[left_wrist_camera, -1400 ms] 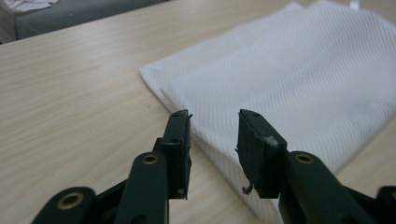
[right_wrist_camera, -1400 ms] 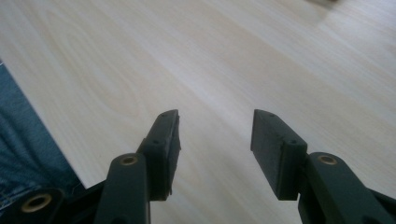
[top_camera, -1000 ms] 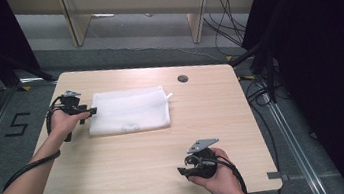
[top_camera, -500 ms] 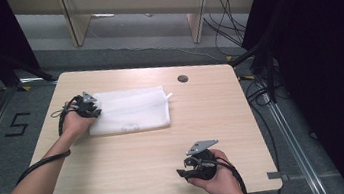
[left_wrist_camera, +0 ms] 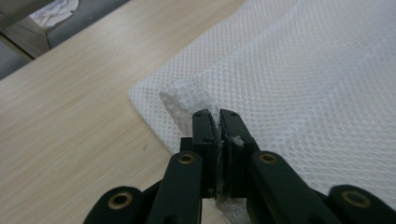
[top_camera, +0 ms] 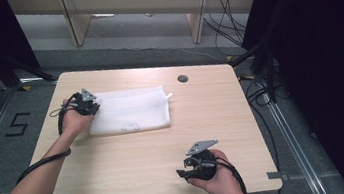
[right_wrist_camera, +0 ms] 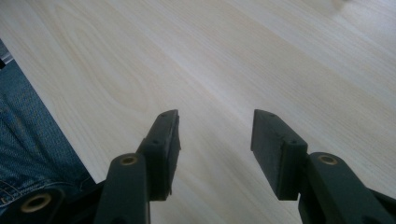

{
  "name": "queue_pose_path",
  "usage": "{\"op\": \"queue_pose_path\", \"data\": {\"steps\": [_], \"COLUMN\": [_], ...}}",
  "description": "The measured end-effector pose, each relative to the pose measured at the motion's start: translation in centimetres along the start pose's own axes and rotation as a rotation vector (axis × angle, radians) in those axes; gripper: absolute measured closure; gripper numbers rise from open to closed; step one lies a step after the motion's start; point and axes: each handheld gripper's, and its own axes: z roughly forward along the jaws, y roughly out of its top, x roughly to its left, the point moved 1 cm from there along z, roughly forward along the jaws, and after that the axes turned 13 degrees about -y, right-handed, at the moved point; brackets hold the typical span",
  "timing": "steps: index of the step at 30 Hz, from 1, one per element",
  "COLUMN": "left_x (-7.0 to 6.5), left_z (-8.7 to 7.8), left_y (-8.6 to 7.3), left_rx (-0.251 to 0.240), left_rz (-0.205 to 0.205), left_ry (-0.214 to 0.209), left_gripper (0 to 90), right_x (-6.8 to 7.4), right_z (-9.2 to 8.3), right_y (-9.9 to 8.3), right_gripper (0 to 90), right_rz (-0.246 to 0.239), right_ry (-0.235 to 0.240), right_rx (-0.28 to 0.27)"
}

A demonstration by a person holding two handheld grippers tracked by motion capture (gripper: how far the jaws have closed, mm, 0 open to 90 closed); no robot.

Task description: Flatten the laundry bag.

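Left claw (left_wrist_camera: 216,122), jaws just closed, pinches a corner of the white mesh cloth (left_wrist_camera: 299,84) at centre frame. Right claw (right_wrist_camera: 215,140) rests wide open over the pale wooden surface (right_wrist_camera: 233,56). The thin pinch may slip when lifted, dropping the corner.

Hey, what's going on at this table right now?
A person sits at a wooden table with a handheld tool in each hand. The left tool has just been closing on the near left corner of a folded white mesh cloth, and a fold of that cloth is now pinched between its jaws. The right tool rests open over bare tabletop near the front edge, holding nothing.
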Motion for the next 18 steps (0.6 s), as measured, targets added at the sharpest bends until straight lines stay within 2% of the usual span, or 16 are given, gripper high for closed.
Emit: {"op": "queue_pose_path", "data": {"steps": [1,2,3,5,6,7,9,10,11,13,14,15,17,18], "left_x": [-0.1,-0.1,-0.1,-0.4,-0.5,-0.5,-0.8,-0.9,-1.1,-1.4,-1.7,-2.0,-2.4,-2.7], "left_z": [-0.3,-0.3,-1.3,-1.8,-2.3,-2.3,-3.1,-3.5,-3.9,-4.5,-4.7,-4.9,-5.2,-5.3], "left_y": [0.1,0.1,0.4,0.6,0.7,0.7,0.9,0.9,1.0,1.0,0.9,0.8,0.6,0.4], "left_rx": [-0.031,-0.031,-0.044,-0.132,-0.156,-0.156,-0.233,-0.257,-0.283,-0.326,-0.342,-0.351,-0.359,-0.365], "left_rz": [-0.011,-0.011,0.019,-0.005,-0.004,-0.004,-0.020,-0.015,-0.012,0.019,0.039,0.052,0.105,0.113], "left_ry": [0.002,0.002,-0.005,-0.010,-0.031,-0.031,-0.075,-0.085,-0.101,-0.145,-0.174,-0.197,-0.245,-0.268], "left_gripper": [85.3,85.4,85.3,85.3,85.4,85.4,85.4,85.4,85.5,85.5,85.5,85.6,85.5,85.5], "right_x": [0.0,0.0,0.0,-0.1,-0.1,-0.1,-0.2,-0.2,-0.3,-0.4,-0.4,-0.4,-0.3,-0.3], "right_z": [0.0,0.0,0.0,0.0,0.0,0.0,0.0,0.0,-0.1,0.1,0.0,0.0,-0.1,-0.1], "right_y": [0.0,0.0,0.0,0.1,0.1,0.1,0.1,0.1,0.2,0.3,0.3,0.4,0.4,0.4], "right_gripper": [52.6,52.6,52.6,52.6,52.7,52.7,52.7,52.7,52.7,52.7,52.7,52.7,52.8,52.8], "right_rz": [-0.003,-0.004,-0.003,-0.010,-0.007,-0.007,-0.001,0.004,0.018,0.017,0.028,0.030,0.041,0.041], "right_ry": [-0.004,-0.005,-0.004,-0.008,-0.011,-0.011,-0.017,-0.021,-0.018,-0.024,-0.021,-0.023,-0.016,-0.016], "right_rx": [0.006,0.004,0.004,0.000,-0.001,-0.001,-0.002,-0.009,0.007,-0.008,0.004,0.002,0.010,0.010]}}
